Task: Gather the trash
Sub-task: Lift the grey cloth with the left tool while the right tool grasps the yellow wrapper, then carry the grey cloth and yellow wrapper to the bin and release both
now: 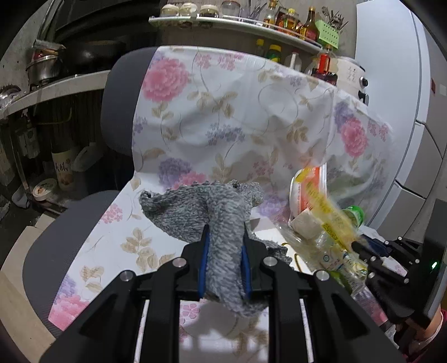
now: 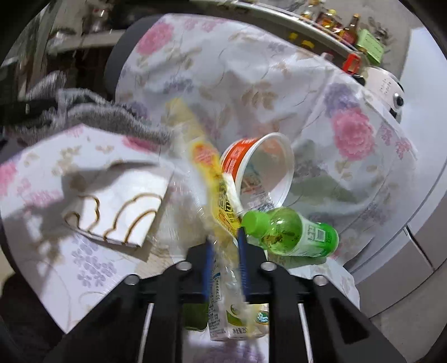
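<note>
My left gripper (image 1: pixel 225 237) is shut on a grey fuzzy cloth (image 1: pixel 206 206), held above the floral-covered chair seat (image 1: pixel 92 251). My right gripper (image 2: pixel 225 240) is shut on a clear and yellow plastic wrapper (image 2: pixel 212 181), blurred by motion; the wrapper also shows at the right of the left wrist view (image 1: pixel 329 220). Beside it on the seat lie an orange and white instant-noodle cup (image 2: pixel 259 164) on its side and a green plastic bottle (image 2: pixel 290 231). The grey cloth shows in the right wrist view (image 2: pixel 111 117) at the upper left.
A white booklet with brown curly lines (image 2: pixel 117 206) lies on the seat. The floral sheet (image 1: pixel 237 111) drapes the grey office chair's back. Kitchen shelves with bottles and jars (image 1: pixel 293 22) stand behind. A white fridge (image 1: pixel 405 83) is at the right.
</note>
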### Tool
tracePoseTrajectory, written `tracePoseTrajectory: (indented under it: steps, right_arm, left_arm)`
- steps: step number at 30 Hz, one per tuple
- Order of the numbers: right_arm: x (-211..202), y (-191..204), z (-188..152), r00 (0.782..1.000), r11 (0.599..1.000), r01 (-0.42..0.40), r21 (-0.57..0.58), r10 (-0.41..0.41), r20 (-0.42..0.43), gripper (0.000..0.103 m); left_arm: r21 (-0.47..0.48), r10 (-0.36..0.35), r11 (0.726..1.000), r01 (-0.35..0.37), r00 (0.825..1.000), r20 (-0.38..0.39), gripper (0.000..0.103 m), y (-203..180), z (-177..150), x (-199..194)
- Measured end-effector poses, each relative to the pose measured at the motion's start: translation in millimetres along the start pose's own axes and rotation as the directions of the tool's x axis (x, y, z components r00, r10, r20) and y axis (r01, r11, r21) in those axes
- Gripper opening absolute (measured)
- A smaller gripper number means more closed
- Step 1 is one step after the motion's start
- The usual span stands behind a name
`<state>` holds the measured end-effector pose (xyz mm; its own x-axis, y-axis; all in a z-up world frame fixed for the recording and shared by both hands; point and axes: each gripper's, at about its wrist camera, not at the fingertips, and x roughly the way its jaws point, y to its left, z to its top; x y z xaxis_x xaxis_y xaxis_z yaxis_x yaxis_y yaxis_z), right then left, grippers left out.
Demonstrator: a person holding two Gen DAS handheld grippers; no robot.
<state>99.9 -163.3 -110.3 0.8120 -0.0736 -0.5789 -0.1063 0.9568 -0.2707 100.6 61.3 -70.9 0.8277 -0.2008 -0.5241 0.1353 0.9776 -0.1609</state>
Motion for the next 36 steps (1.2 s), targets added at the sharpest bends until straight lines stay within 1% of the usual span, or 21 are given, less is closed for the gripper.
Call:
tracePoseTrajectory:
  steps: [3,5,7,9,10,13,16,19,21,22,23,25,27,28,30,31,33,34,36]
  right_arm:
    - [-18.6,-15.4,6.9,0.998,0.995,-0.061,0.085,0.058,0.038,0.010]
    - [-33.5,-25.4,10.1,0.995,0.987,-0.088,0.137,0.080,0.064,0.010]
    - [-49.8,-37.0,11.7,0.991,0.976,-0.108,0.191,0.091,0.093,0.010]
    - [-63.0,-45.9,11.0,0.990,0.967,-0.115,0.228,0.092,0.109,0.010]
    - [-70.0,-50.7,9.6,0.989,0.962,-0.116,0.248,0.089,0.115,0.010]
    - [-86.6,-60.9,1.9,0.990,0.952,-0.097,0.292,0.062,0.127,0.010]
    - [-105.2,-71.8,-13.8,0.993,0.940,-0.053,0.336,0.013,0.121,0.010]
    - [-120.8,-83.7,-33.4,0.995,0.924,-0.018,0.383,-0.021,0.097,0.010]
    - [-131.0,-92.1,-47.3,0.995,0.911,0.013,0.413,-0.051,0.082,0.010]
    - [-137.9,-96.8,-55.6,0.994,0.904,0.041,0.426,-0.080,0.072,0.010]
    - [-144.5,-100.4,-63.8,0.992,0.897,0.073,0.435,-0.111,0.061,0.010]
    - [-158.7,-108.6,-81.6,0.984,0.877,0.136,0.460,-0.172,0.036,0.010]
    - [-170.2,-116.3,-99.1,0.975,0.855,0.193,0.481,-0.221,0.001,0.010]
    - [-178.7,-121.7,-112.2,0.965,0.837,0.239,0.492,-0.259,-0.029,0.010]
    - [-188.4,-131.2,-130.9,0.948,0.807,0.305,0.506,-0.309,-0.078,0.010]
    - [-196.7,-137.6,-146.2,0.933,0.779,0.350,0.520,-0.340,-0.118,0.010]
    - [-207.6,-147.5,-171.1,0.908,0.734,0.413,0.539,-0.377,-0.182,0.010]
    - [-211.3,-149.8,-179.6,0.897,0.719,0.437,0.541,-0.390,-0.205,0.010]
    - [-221.6,-156.6,-205.7,0.868,0.674,0.494,0.549,-0.413,-0.274,0.010]
  left_arm:
    - [0.002,-0.006,1.000,0.006,1.000,0.025,0.018,-4.4,4.3,-13.5]
    - [0.007,-0.022,1.000,0.022,0.999,0.046,0.018,-9.2,7.4,-24.6]
    - [0.018,-0.043,0.999,0.042,0.997,0.066,0.017,-15.5,9.5,-34.5]
    - [0.031,-0.081,0.996,0.079,0.993,0.083,0.017,-24.3,11.4,-45.2]
    - [0.037,-0.113,0.993,0.110,0.990,0.089,0.017,-30.5,11.9,-51.2]
    - [0.061,-0.172,0.984,0.167,0.980,0.100,0.018,-47.4,10.0,-60.8]
    - [0.100,-0.226,0.971,0.217,0.969,0.098,0.018,-71.2,2.4,-67.2]
    - [0.144,-0.298,0.948,0.285,0.952,0.076,0.018,-98.8,-8.1,-69.2]
    - [0.186,-0.354,0.923,0.338,0.933,0.060,0.018,-119.1,-16.5,-70.3]
    - [0.204,-0.381,0.909,0.363,0.923,0.054,0.018,-128.1,-20.9,-71.1]
    - [0.226,-0.416,0.890,0.396,0.908,0.046,0.018,-140.0,-27.4,-71.4]
    - [0.254,-0.465,0.859,0.444,0.885,0.024,0.018,-157.8,-37.1,-70.2]
    - [0.286,-0.518,0.817,0.500,0.855,-0.014,0.018,-181.0,-50.6,-68.3]
    - [0.297,-0.534,0.803,0.517,0.845,-0.028,0.018,-188.4,-55.5,-67.9]
    - [0.325,-0.572,0.764,0.558,0.818,-0.059,0.018,-208.2,-68.4,-67.3]
    - [0.334,-0.589,0.747,0.575,0.805,-0.071,0.018,-216.0,-74.3,-67.4]
    - [0.351,-0.625,0.706,0.615,0.774,-0.099,0.018,-233.1,-86.3,-65.8]
    - [0.360,-0.644,0.682,0.636,0.756,-0.114,0.018,-243.6,-93.4,-64.4]
    - [0.373,-0.666,0.650,0.662,0.733,-0.140,0.018,-257.4,-104.5,-62.8]
